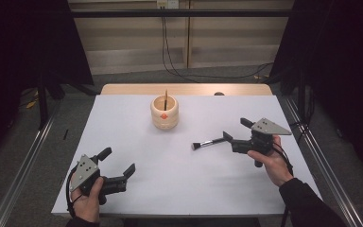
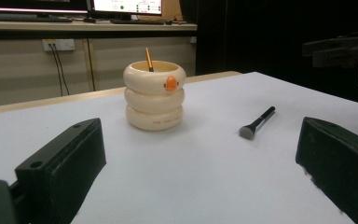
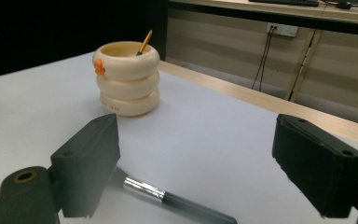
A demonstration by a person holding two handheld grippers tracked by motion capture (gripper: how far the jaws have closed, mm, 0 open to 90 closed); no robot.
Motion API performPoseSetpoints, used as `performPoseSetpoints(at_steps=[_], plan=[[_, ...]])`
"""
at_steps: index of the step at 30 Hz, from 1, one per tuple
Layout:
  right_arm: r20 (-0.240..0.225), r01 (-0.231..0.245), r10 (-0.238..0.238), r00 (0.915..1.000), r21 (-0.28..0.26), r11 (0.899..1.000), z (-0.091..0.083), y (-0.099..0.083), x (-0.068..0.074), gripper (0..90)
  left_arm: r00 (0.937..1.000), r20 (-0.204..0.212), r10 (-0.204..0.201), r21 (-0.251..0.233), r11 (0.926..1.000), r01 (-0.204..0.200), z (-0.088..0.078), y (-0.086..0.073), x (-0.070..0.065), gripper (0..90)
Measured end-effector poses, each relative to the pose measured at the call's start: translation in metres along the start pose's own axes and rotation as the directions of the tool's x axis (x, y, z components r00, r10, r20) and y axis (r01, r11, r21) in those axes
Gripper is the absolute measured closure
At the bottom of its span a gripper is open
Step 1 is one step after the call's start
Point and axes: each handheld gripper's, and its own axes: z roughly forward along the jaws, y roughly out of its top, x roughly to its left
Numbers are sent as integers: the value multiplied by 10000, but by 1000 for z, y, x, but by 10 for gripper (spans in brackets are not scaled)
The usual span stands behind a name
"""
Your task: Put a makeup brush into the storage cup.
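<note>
White desk (image 1: 142,189) carries a cream holder (image 1: 164,113) at the back; left gripper (image 1: 121,164) rests near its front edge, jaws apart. Right gripper (image 1: 234,129), jaws apart, stands over the brush (image 1: 208,143) lying mid-desk.

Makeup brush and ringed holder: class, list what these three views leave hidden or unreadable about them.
- Makeup brush: in the right gripper view the bristle end is hidden behind one jaw of the right hand-held gripper, and the handle is cut off by the bottom edge.
- Cream holder: the lettering on its bottom ring is too small to read.
- Orange-handled stick: its lower end is hidden inside the holder.
</note>
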Motion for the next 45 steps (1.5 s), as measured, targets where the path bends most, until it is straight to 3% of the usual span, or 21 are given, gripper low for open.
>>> performPoseSetpoints(at_steps=[4, 6, 9, 14, 18, 25, 30, 31, 37, 40, 45], plan=[[-371, -7, 1, 9993, -142, 9999, 7, 7, -3, 167, 10000, -28, 40, -26, 10000, -40, -1, 0, 0, 13], [-978, 52, -54, 9952, -19, 10000, 11, 10, -5, 168, 9999, -80, 62, 27, 10000, -62, -1, 0, 1, 13], [-1426, -16, 28, 9898, 86, 10000, 17, 15, -6, 127, 10000, -35, 25, -48, 10000, -25, -1, 0, 1, 14], [-1547, 17, 25, 9880, 269, 9996, 25, 24, -9, 112, 10000, -56, -24, -70, 10000, 24, -1, 0, 2, 14], [-1670, 459, -413, 9851, 239, 9987, 32, 29, -11, 84, 10000, -46, 14, -56, 10000, -15, -1, 0, 2, 14], [-1509, 276, -297, 9881, -159, 9995, 45, 31, -18, 64, 10000, -52, 32, -59, 10000, -32, -2, 0, 2, 14], [-1667, 212, -231, 9857, -128, 9997, 54, 36, -26, 60, 10000, -51, 28, -59, 10000, -28, -1, 0, 2, 14], [-1519, 290, -304, 9879, -111, 9995, 56, 38, -27, 60, 10000, -70, 46, -41, 10000, -46, -1, 0, 2, 14], [-1309, 606, -534, 9900, 518, 9968, 67, 45, -37, 88, 10000, -67, 58, -43, 10000, -59, -1, -1, 5, 14], [-1451, 1034, -906, 9853, 831, 9912, 72, 43, -37, 131, 10000, -68, 25, 11, 10000, -25, -1, -2, 5, 14], [-2044, 1322, -955, 9742, 1742, 9758, 80, 40, -34, 121, 9999, -71, 88, 65, 9999, -87, 0, -2, 5, 14]])
